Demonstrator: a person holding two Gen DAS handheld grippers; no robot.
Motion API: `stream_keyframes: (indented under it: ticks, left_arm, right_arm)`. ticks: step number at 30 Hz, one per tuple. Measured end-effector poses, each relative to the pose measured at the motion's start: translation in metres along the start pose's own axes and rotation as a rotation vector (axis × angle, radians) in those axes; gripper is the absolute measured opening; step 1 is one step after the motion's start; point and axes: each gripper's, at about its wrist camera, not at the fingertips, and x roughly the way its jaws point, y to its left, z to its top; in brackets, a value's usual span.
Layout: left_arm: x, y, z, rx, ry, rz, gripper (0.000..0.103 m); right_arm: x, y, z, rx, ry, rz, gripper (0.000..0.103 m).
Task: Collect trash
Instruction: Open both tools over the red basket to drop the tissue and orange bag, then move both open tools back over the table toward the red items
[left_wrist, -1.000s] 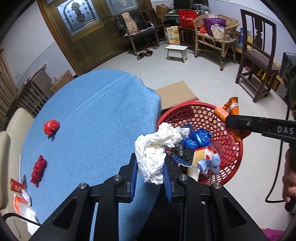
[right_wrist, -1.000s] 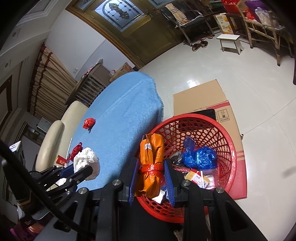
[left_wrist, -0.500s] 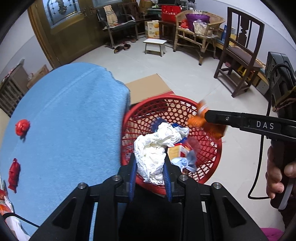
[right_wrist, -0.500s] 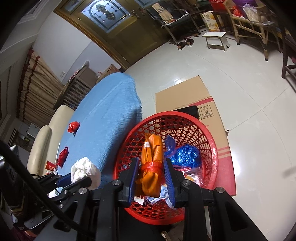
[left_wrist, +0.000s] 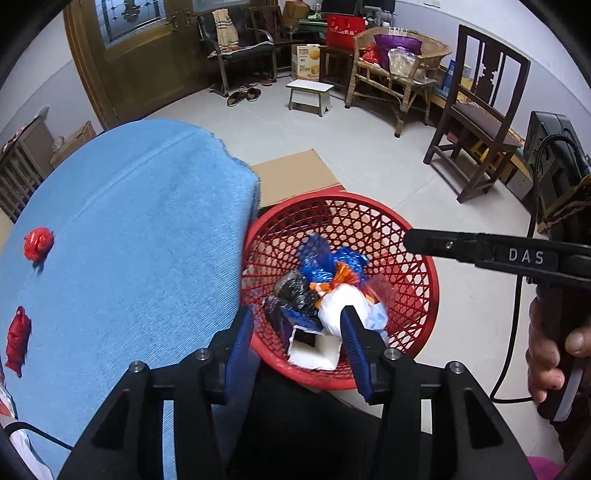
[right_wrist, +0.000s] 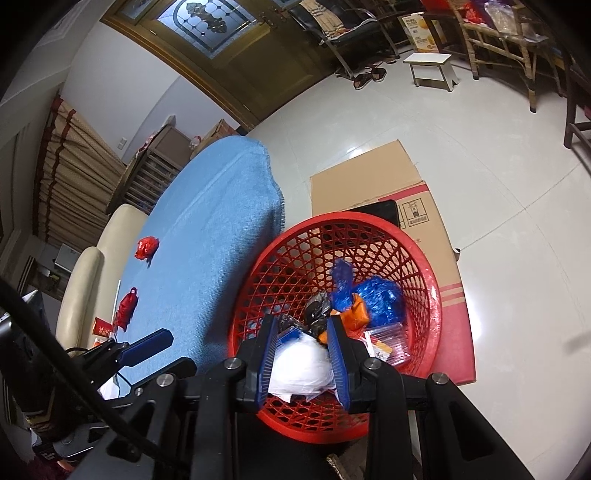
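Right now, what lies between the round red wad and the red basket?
Only bare blue cloth runs from the round red wad to the red basket, in both wrist views.

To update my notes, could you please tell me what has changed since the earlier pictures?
The left gripper, jaws opening, dropped the white paper wad into the red basket; the orange wrapper left the right gripper and lies there too. Red scraps on the blue cloth stayed.
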Motion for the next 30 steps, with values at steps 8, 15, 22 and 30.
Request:
stream_keyframes:
  ticks: [8, 15, 22, 30]
  left_arm:
    - [-0.021, 0.034, -0.025, -0.076, -0.040, 0.063, 0.050]
    - [-0.036, 0.062, -0.039, -0.156, -0.085, 0.119, 0.051]
    - [-0.049, 0.091, -0.058, -0.247, -0.116, 0.173, 0.051]
    - [-0.069, 0.123, -0.085, -0.344, -0.147, 0.225, 0.051]
  right_arm:
    - [0.006, 0.019, 0.000, -0.030, 0.016, 0.016, 0.031]
    - [0.014, 0.050, -0.003, -0.094, 0.036, 0.037, 0.031]
    - [0.022, 0.080, -0.007, -0.154, 0.061, 0.050, 0.031]
    - [0.036, 0.130, -0.015, -0.241, 0.094, 0.087, 0.031]
